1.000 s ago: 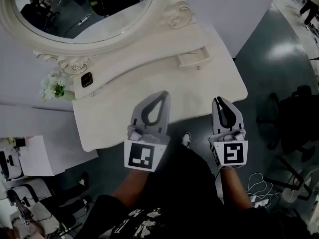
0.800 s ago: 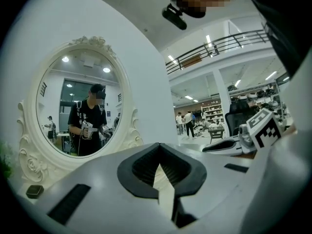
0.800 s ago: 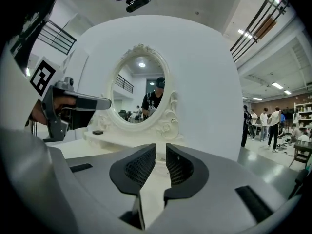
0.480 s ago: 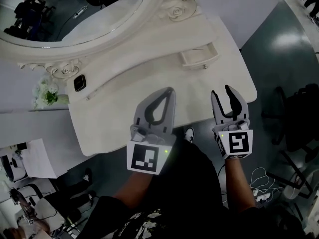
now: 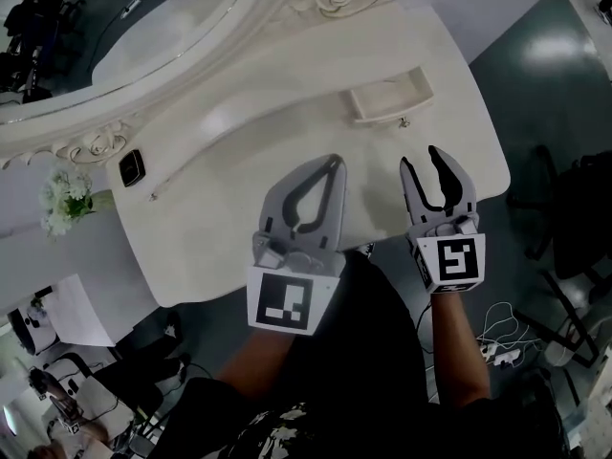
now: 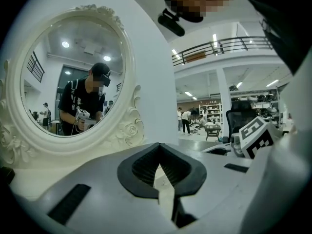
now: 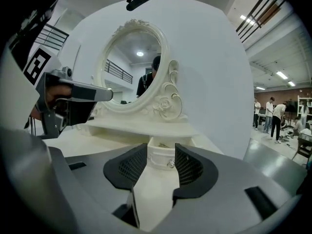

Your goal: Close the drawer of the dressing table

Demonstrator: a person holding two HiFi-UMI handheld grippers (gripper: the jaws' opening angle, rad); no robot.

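- The drawer (image 5: 390, 100) is still pulled out. It sits at the back right of the counter (image 5: 239, 199), near the right edge, in the low shelf under the mirror (image 5: 115, 27).
- Looks-wise it's a small cream box with an open top and a tiny shiny knob (image 5: 404, 122) on its front. I can't make out anything inside.
- What just changed: the right gripper (image 5: 422, 172) had its jaws pressed together a second ago and they've just been opening. Now they're spread wide, with nothing between them.
- In the right gripper view, the drawer front (image 7: 163, 156) and knob line up right in that gap, though clearly apart from the jaws.
- My read: it's lining up for the push, and no contact yet, so the closing hasn't started.
- The left gripper (image 5: 333, 163) is just beside it over the counter's front edge, jaws pressed together and empty, probably just along for the ride.
- Way off at the left edge there's a bunch of flowers (image 5: 59, 202), nowhere near the action.
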